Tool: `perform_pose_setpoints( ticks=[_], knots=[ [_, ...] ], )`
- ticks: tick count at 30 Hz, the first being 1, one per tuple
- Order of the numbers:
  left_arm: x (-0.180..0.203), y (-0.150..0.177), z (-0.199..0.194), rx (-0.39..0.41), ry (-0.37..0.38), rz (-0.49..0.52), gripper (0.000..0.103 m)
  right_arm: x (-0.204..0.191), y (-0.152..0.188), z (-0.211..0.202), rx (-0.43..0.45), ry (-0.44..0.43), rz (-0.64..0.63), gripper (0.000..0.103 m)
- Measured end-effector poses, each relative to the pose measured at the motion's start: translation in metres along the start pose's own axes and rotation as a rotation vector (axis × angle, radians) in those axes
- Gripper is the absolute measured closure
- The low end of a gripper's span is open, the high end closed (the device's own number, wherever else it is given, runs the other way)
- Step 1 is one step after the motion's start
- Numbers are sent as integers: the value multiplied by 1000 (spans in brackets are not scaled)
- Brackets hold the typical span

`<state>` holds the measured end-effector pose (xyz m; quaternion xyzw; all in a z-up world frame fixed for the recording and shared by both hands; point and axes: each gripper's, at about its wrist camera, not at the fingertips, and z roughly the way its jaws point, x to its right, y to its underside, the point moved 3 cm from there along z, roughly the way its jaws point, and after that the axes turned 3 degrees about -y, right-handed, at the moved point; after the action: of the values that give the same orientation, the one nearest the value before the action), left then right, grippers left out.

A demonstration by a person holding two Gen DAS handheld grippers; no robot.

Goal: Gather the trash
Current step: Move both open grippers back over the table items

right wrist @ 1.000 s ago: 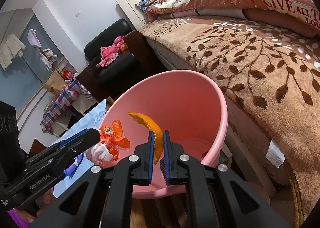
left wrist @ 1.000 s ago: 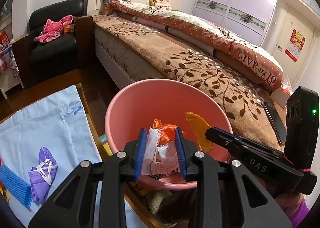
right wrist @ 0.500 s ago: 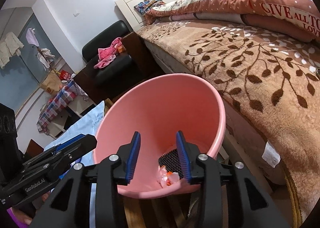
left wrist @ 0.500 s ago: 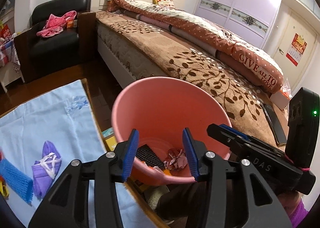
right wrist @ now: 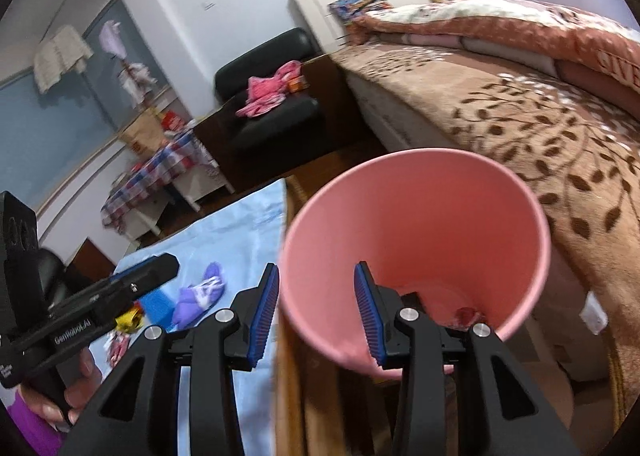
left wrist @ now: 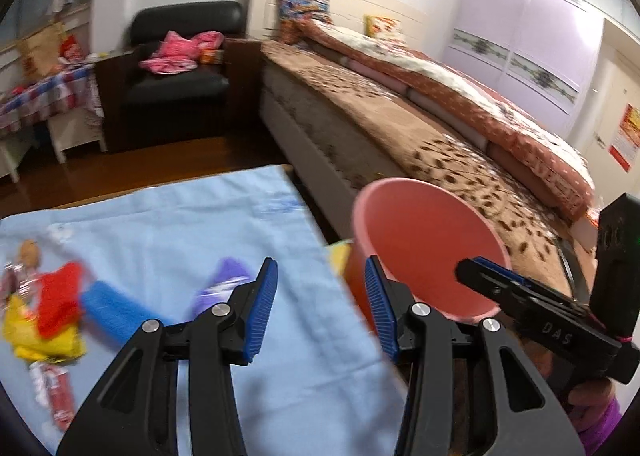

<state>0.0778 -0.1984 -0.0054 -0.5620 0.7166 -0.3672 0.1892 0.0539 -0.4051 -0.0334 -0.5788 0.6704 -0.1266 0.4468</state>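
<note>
Left gripper (left wrist: 320,308) and right gripper (right wrist: 316,316): jaws apart, nothing between them. Round pink plastic bin (right wrist: 416,224) stands between bed and table (scraps at bottom) — more litter on the light-blue tablecloth (left wrist: 192,224): purple wad (left wrist: 224,284), blue sponge (left wrist: 108,308).

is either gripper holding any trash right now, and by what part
Nothing is held. The left gripper and the right gripper both have open jaws with nothing between the pads, having just opened by the pink bin.
</note>
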Motion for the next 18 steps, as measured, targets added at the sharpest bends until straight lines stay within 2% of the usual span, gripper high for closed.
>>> perform_pose_setpoints(
  ticks=[8, 13, 18],
  knots=[
    [-84, 30, -45, 28, -192, -67, 57, -44, 8, 13, -44, -42, -75, 64],
    [-141, 60, -69, 7, -293, -166, 57, -69, 16, 27, -84, -65, -119, 64],
    [-178, 86, -81, -30, -354, -244, 57, -95, 25, 42, -131, -89, -158, 64]
  ],
)
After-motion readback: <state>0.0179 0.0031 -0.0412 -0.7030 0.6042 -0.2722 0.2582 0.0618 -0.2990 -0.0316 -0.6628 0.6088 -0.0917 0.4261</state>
